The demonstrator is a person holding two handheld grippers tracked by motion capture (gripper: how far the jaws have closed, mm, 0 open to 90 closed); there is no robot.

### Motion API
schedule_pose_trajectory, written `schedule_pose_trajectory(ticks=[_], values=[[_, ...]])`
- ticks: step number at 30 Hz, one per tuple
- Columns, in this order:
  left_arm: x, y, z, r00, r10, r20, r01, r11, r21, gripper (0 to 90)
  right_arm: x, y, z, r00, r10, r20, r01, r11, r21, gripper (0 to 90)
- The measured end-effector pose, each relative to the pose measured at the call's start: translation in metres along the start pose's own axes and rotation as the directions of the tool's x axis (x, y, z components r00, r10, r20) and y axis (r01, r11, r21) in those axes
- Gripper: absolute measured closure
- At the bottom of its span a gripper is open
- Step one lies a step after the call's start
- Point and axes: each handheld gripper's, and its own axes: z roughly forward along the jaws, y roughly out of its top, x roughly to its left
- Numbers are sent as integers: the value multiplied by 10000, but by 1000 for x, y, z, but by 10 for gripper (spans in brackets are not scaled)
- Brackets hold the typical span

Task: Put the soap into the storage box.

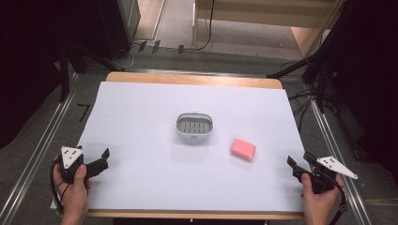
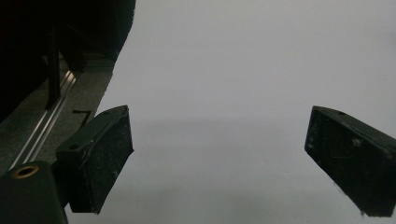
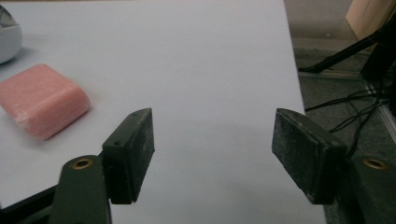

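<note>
Pink soap bar (image 1: 243, 149) lying on the table (image 1: 141, 178), just right of the white soap dish (image 1: 194, 127), long axis slanting. Nearer the right claw (image 1: 300, 164), ahead and leftward. Both claws released, empty; left claw (image 1: 104, 157) well apart.

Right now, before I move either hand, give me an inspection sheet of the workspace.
Surface: white sheet over a wooden table, flat.
Job's things: pink soap bar lies on the sheet, right of and apart from the white slotted soap dish, which looks empty.
Clutter: nothing seen.
Grippers: left gripper at the near left edge, jaws open, nothing between; right gripper at the near right edge, jaws open, nothing between, soap ahead to its left.
Cables: loose black cables on the floor at right.
Surroundings: metal rails, dark curtains.
</note>
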Motion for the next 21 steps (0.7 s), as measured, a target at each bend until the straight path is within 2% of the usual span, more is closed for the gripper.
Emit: schedule_pose_trajectory(ticks=[1,3,4,6,7,8,9,10,11,12,13,14,15,16,17,18,19,20,21], values=[[0,0,0,10000,52,3,-52,10000,33,84,0,0,0,10000,0,0,0,10000,0,300],[-1,0,0,9999,104,-38,-104,9999,11,86,4,0,1,9992,-219,-328,237,9982,556,256],[-2,0,0,9999,137,-50,-137,9999,27,86,8,1,2,9975,-498,-496,542,9943,917,216],[-2,0,0,9999,152,-62,-152,9999,28,86,10,2,2,9959,-631,-651,699,9916,1091,212],[-2,0,0,9999,145,-60,-145,9999,28,86,12,3,3,9936,-767,-831,869,9879,1281,192],[-2,0,0,9998,196,-71,-196,9998,30,86,15,6,6,9848,-1059,-1373,1296,9756,1771,151],[-2,0,0,9998,196,-71,-196,9998,30,87,16,8,8,9812,-1130,-1562,1424,9710,1919,144],[-3,0,0,9997,224,-103,-224,9997,43,87,16,8,8,9812,-1130,-1562,1424,9710,1919,144],[-3,0,1,9996,266,-115,-266,9996,66,87,19,13,10,9728,-1276,-1931,1693,9612,2177,144],[-4,0,1,9994,291,-175,-289,9996,79,87,24,20,14,9624,-1710,-2111,2237,9398,2585,181],[-4,0,1,9994,291,-175,-289,9996,79,87,24,20,14,9624,-1710,-2111,2237,9398,2585,181],[-4,0,1,9994,295,-195,-293,9995,82,87,27,22,16,9586,-1867,-2148,2427,9304,2746,190],[-4,0,1,9994,293,-209,-292,9996,64,87,30,27,19,9508,-2083,-2294,2724,9147,2986,196],[-4,0,1,9993,306,-232,-304,9995,91,87,36,33,25,9366,-2427,-2527,3208,8839,3402,198],[-4,0,1,9993,306,-232,-304,9995,91,87,36,33,25,9366,-2427,-2527,3208,8839,3402,198],[-4,0,1,9993,305,-204,-303,9995,76,87,43,38,31,9186,-2980,-2594,3810,8420,3820,202],[-4,0,1,9993,302,-210,-301,9995,76,87,43,38,31,9186,-2980,-2594,3810,8420,3820,202],[-4,0,1,9993,308,-192,-306,9995,77,87,45,41,34,9078,-3259,-2641,4104,8203,3984,202],[-4,0,1,9994,302,-196,-300,9995,78,87,48,43,37,9014,-3397,-2685,4270,8002,4211,193]])
